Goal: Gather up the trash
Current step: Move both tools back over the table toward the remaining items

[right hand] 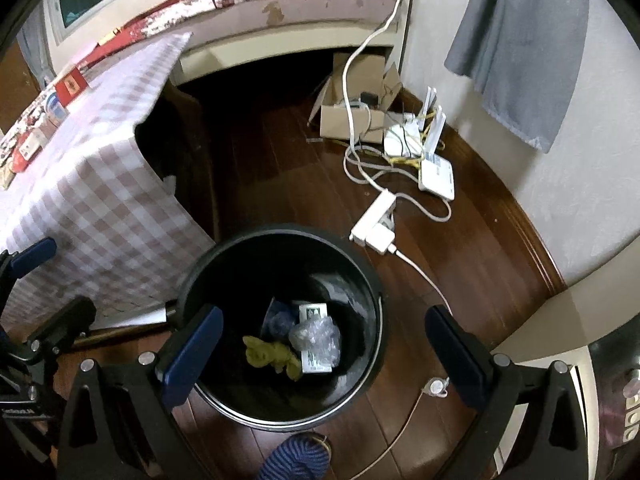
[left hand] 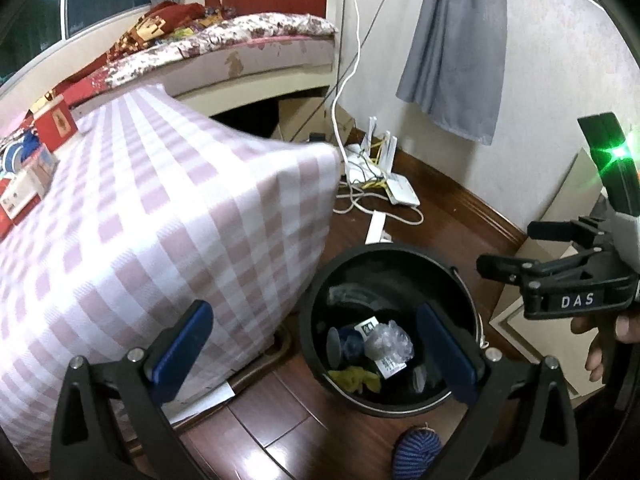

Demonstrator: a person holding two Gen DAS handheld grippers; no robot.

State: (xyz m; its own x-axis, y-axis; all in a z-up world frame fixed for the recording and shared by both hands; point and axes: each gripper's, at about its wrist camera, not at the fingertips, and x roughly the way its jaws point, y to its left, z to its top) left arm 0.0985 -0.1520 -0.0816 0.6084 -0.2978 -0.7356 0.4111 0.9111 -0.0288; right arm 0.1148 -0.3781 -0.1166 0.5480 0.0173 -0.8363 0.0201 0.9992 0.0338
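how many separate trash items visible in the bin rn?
5 that I can tell apart in the bin: yellow-green rag front-left, crumpled clear plastic centre, white packet behind it, another under it, dark blue piece at left. More may be hidden underneath.

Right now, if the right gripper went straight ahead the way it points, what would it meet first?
Probably the trash inside the black bin: the open right gripper points down into its mouth, toward the crumpled clear plastic and yellow rag. Depth is unclear, so the bin's near rim could come first.
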